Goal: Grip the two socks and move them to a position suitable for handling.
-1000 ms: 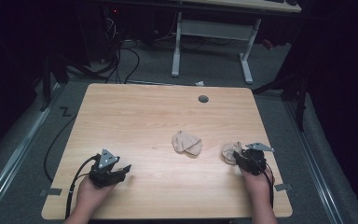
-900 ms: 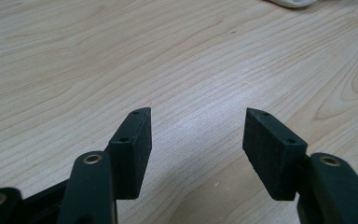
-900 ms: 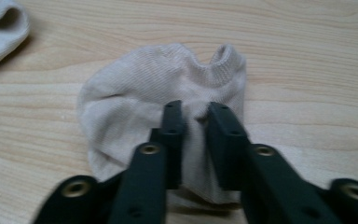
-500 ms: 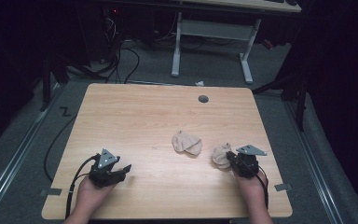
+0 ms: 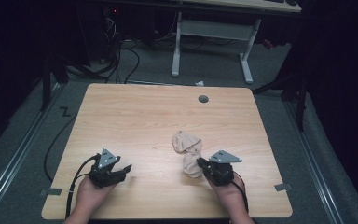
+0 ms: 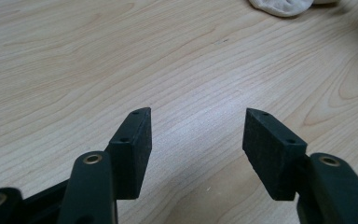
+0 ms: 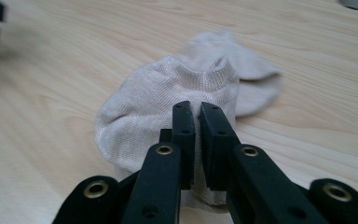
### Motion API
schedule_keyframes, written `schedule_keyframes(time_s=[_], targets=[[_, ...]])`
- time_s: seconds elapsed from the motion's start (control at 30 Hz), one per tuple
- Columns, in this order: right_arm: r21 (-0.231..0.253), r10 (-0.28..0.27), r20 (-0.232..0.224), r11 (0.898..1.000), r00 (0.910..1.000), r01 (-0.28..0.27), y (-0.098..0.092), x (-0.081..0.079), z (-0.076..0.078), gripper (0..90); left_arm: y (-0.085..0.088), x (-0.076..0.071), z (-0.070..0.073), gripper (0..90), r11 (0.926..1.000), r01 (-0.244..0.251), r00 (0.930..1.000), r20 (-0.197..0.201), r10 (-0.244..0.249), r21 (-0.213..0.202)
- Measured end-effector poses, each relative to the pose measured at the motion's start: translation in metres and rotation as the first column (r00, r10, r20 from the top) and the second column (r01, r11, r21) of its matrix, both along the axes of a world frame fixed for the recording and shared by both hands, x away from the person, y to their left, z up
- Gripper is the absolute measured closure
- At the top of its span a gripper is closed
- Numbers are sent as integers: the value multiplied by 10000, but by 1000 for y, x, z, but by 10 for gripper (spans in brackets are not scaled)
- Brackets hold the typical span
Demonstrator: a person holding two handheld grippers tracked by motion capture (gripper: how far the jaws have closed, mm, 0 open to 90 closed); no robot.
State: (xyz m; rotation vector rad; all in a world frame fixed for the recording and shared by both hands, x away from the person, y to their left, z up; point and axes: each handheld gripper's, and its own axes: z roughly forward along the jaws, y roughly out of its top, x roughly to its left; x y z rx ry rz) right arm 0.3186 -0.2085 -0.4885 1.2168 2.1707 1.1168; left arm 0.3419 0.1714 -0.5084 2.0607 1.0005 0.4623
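Two beige socks lie right of the middle of the wooden table (image 5: 135,116). My right gripper (image 5: 199,163) is shut on the nearer sock (image 5: 192,164); in the right gripper view its jaws (image 7: 197,107) pinch a fold of that sock (image 7: 140,109). The other sock (image 5: 185,141) lies just behind it and touches it, seen as well in the right gripper view (image 7: 249,65). My left gripper (image 5: 127,168) rests near the front left of the table, open with nothing between its jaws (image 6: 196,119). A sock's edge (image 6: 284,5) shows far ahead of it.
A grey grommet (image 5: 203,99) sits in the tabletop near the back edge. Beyond the table stand a white desk frame (image 5: 212,35) and floor cables (image 5: 121,53). Bare wood spans the left and back of the table.
My right gripper has moved left across the table with the sock in its jaws, bringing it up against the other sock. The left gripper has stayed put.
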Motion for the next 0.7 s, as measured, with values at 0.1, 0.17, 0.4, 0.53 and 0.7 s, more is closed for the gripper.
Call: schedule_keyframes(time_s=[0.1, 0.17, 0.4, 0.53, 0.7], targets=[[54, 376, -19, 9993, 9993, -375, 13, -3, 0, 850, -1, 0, 0, 429, 10000, 23, 10000, 22, -23, -12], [19, 839, -13, 9965, 9965, -839, 32, -7, -1, 850, -1, -1, 1, 429, 10000, 72, 10000, 29, -72, -3], [-17, 1352, -299, 9908, 9904, -1353, 62, -9, -7, 848, -5, -4, 2, 429, 9996, 268, 9996, 46, -268, 4], [-373, 1724, -682, 9838, 9827, -1752, 79, -10, -18, 846, -9, -5, 2, 429, 9994, 350, 9993, 91, -351, 48], [-854, 1741, -868, 9797, 9809, -1814, 82, -8, -27, 829, -9, -5, 0, 429, 9993, 372, 9993, 73, -372, 100]])
